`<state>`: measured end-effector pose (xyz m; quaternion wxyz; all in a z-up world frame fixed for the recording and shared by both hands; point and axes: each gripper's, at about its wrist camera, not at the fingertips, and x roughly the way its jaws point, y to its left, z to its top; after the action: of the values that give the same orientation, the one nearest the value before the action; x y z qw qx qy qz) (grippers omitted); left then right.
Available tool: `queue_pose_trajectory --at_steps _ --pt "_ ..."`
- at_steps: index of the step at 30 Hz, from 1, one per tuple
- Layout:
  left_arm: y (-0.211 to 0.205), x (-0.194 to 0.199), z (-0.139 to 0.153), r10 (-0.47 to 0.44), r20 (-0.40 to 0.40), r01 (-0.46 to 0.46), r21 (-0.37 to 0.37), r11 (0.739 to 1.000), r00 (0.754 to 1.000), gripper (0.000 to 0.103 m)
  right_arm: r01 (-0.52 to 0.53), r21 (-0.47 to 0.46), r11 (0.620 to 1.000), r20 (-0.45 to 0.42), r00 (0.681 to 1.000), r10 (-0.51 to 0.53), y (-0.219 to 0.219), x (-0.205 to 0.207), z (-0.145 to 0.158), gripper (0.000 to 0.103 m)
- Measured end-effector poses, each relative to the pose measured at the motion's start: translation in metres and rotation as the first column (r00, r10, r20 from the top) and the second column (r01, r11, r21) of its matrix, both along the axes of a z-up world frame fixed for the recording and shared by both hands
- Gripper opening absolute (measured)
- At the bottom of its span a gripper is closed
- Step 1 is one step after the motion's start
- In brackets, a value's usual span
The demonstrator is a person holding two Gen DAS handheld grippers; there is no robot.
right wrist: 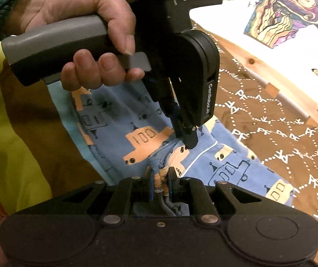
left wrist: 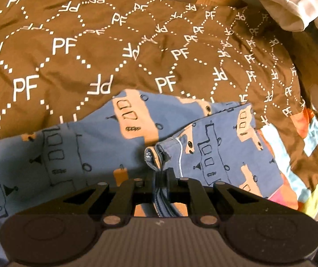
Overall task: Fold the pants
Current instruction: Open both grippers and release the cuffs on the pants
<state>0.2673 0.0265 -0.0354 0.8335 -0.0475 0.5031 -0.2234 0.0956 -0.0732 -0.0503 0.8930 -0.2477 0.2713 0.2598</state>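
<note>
A: Left gripper (left wrist: 161, 175): jaws nearly closed, pinching a bunched edge of the blue cotton pants printed with tan vehicles (left wrist: 96, 138). Right gripper (right wrist: 160, 178): same, clamped on a fold.

B: Pants' position?

A: Spread on the brown quilt with white "PF" lettering (left wrist: 74, 44).

B: View differences?

A: Only the right wrist shows the hand (right wrist: 87, 42) gripping the grey handle; only the left shows 1 white cuffed sleeve (left wrist: 285, 11).

Blue pants (left wrist: 87, 146) with tan and outlined vehicle print, bunched, partly lifted above brown bedcover, edges pinched
</note>
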Motion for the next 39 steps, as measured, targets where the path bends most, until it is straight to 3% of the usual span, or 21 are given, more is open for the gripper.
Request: queue_pose_trajectory --at_steps 5,8,10,12,14,18,21,24,25,28,31,35,39 --pt "0.002 -0.001 -0.013 0.014 -0.008 -0.014 0.017 1.000 1.000 0.013 -0.020 -0.003 1.000 -0.021 1.000 0.019 0.002 -0.001 -0.004 0.014" --pt "0.004 -0.003 -0.018 0.030 0.008 -0.030 0.024 0.999 1.000 0.025 -0.036 -0.006 0.999 -0.049 0.998 0.036 0.002 0.001 -0.009 0.027" --pt "0.009 -0.007 -0.015 0.044 0.022 -0.045 0.028 0.999 0.999 0.046 -0.050 0.006 0.999 -0.019 0.999 0.050 -0.006 -0.006 -0.003 0.029" --pt "0.016 -0.015 -0.009 0.078 0.048 -0.080 0.047 0.996 0.996 0.061 -0.055 -0.001 0.999 0.043 0.998 0.055 -0.023 -0.018 0.007 0.042" --pt "0.023 -0.025 -0.001 0.114 0.086 -0.119 0.054 0.991 0.990 0.068 -0.027 -0.034 0.999 0.105 0.994 0.030 -0.046 -0.023 0.015 0.069" --pt "0.014 -0.046 0.004 0.144 0.132 -0.155 0.081 0.985 0.981 0.082 0.101 -0.119 0.988 0.143 0.986 -0.084 -0.097 0.006 0.015 0.071" --pt "-0.005 -0.059 -0.002 0.140 0.166 -0.165 0.145 0.976 0.976 0.083 0.185 -0.115 0.976 0.151 0.974 -0.167 -0.123 0.044 0.013 0.071" --pt "-0.025 -0.062 -0.021 0.145 0.179 -0.196 0.312 0.930 0.973 0.086 0.243 -0.081 0.967 0.133 0.964 -0.231 -0.138 0.086 0.006 0.072" --pt "-0.027 -0.063 -0.026 0.150 0.188 -0.205 0.319 0.925 0.971 0.089 0.265 -0.064 0.962 0.126 0.959 -0.255 -0.140 0.098 0.003 0.073" --pt "-0.022 -0.066 -0.033 0.192 0.220 -0.254 0.302 0.919 0.956 0.098 0.342 -0.024 0.940 0.066 0.938 -0.339 -0.155 0.129 -0.011 0.082" --pt "-0.018 -0.067 -0.032 0.196 0.224 -0.256 0.283 0.924 0.955 0.098 0.340 -0.030 0.940 0.063 0.939 -0.338 -0.160 0.134 -0.019 0.088" --pt "-0.005 -0.081 -0.015 0.241 0.242 -0.303 0.261 0.917 0.940 0.096 0.329 0.001 0.944 0.133 0.936 -0.327 -0.155 0.112 0.001 0.088" --pt "0.019 -0.108 0.003 0.299 0.292 -0.367 0.216 0.905 0.909 0.096 0.221 0.090 0.971 0.096 0.969 -0.229 -0.136 0.084 0.019 0.089"
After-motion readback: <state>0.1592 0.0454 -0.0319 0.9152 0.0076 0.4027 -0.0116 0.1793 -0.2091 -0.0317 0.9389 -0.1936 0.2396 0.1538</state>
